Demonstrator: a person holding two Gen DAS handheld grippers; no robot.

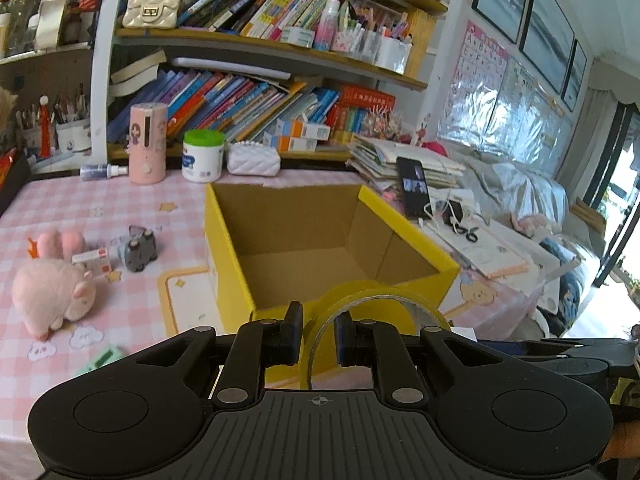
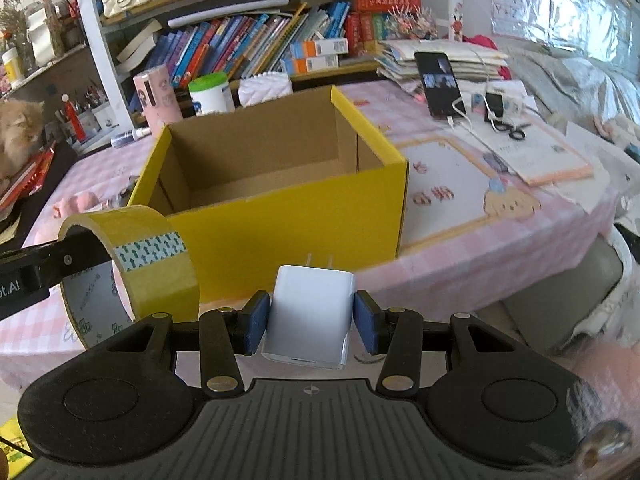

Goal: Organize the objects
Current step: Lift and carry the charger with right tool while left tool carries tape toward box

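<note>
An open yellow cardboard box stands empty on the pink checked table; it also shows in the right wrist view. My left gripper is shut on the wall of a yellow tape roll, held just before the box's near edge. In the right wrist view the tape roll hangs at the left on the left gripper's finger. My right gripper is shut on a white charger plug, prongs pointing at the box's front wall, near the table's edge.
A pink plush pig, a small grey toy, a small carton and a green item lie left of the box. A pink humidifier, a green-lidded jar and a white pouch stand behind it. A phone, cables and papers lie right.
</note>
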